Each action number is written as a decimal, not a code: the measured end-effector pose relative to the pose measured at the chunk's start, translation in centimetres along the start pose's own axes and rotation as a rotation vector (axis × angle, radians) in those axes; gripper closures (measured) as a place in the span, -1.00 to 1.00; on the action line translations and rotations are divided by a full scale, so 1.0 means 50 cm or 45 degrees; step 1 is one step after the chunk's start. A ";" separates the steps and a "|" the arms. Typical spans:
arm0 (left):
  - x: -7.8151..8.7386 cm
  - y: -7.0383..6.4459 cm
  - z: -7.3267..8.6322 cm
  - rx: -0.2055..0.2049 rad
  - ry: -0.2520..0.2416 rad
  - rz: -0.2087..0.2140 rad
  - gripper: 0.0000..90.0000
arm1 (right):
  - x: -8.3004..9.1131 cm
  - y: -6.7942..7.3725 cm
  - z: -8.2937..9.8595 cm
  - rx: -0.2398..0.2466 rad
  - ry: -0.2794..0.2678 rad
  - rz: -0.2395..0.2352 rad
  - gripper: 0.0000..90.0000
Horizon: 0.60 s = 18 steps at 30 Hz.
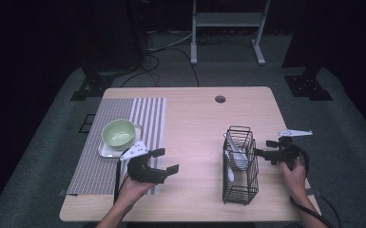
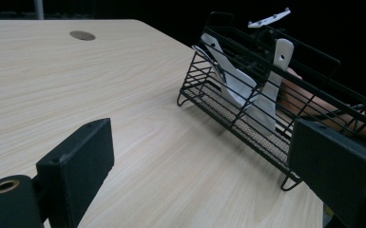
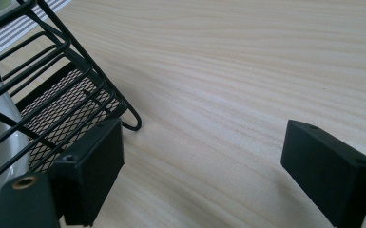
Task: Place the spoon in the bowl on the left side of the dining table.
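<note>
- black wire basket (image 1: 240, 166) holding white spoons (image 1: 237, 156)
- pale green bowl (image 1: 119, 133) on a white tray (image 1: 105, 151)
- grey-and-white striped placemat (image 1: 123, 128)
- light wood-grain table (image 1: 195, 128)
- black grippers: left gripper (image 1: 165, 160), right gripper (image 1: 264, 147)

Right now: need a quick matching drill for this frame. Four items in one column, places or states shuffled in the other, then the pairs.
1. green bowl
2. white spoons
3. left gripper
4. right gripper

A. open, beside the right side of the wire basket
B. on a white tray on the striped mat
C. standing in the wire basket
D. open, over the mat's right edge near the bowl

Pairs: 1-B, 2-C, 3-D, 4-A
</note>
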State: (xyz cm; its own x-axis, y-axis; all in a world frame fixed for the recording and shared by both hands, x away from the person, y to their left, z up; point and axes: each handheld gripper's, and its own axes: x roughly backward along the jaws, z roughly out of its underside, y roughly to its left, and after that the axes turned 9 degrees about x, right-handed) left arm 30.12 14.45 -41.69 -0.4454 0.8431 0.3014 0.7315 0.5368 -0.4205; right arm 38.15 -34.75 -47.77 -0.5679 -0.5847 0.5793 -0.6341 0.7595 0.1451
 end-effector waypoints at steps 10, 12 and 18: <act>-0.022 -0.011 -0.002 -0.004 0.015 0.026 -0.83 | 0.001 0.000 0.000 -0.003 -0.006 -0.003 -0.71; -0.024 -0.012 -0.002 -0.001 0.014 0.029 -0.83 | 0.002 0.000 0.000 -0.003 -0.008 -0.004 -0.71; -0.035 -0.017 -0.002 0.006 0.026 0.045 -0.83 | 0.002 -0.001 0.000 -0.006 -0.008 -0.007 -0.71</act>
State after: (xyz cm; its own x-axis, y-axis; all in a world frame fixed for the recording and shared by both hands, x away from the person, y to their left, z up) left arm 30.35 12.53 -41.77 -0.4085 0.8608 0.3036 0.7444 0.5066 -0.4350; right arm 38.12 -34.83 -47.74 -0.5678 -0.5903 0.5737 -0.6344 0.7579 0.1521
